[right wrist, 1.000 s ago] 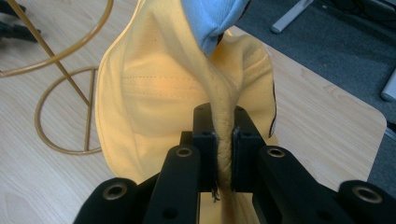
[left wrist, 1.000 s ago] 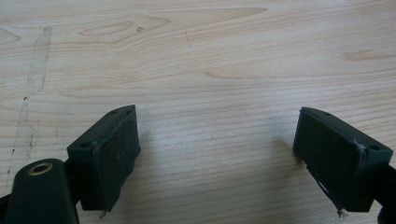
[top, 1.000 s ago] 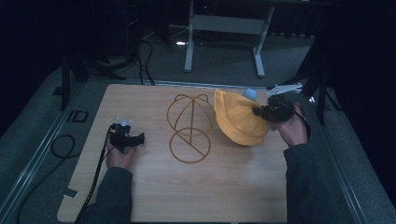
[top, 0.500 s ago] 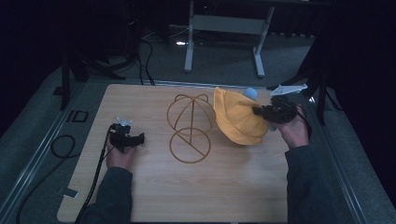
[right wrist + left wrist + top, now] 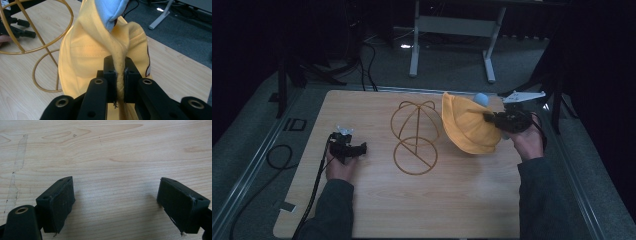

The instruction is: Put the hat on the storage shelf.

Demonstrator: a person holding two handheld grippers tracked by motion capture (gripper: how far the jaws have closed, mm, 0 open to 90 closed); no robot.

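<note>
The yellow cap [image 5: 467, 127] hangs lifted just right of the gold wire stand [image 5: 414, 137], its fabric pinched tight in the right hand-held gripper [image 5: 120, 75]. Across the wooden surface [image 5: 377, 200], the left hand-held gripper [image 5: 116, 202] rests with jaws wide apart, holding nothing.

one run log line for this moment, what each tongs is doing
right tongs: shut on yellow cap, held beside wire stand | left tongs: open, nothing between, over table
</note>
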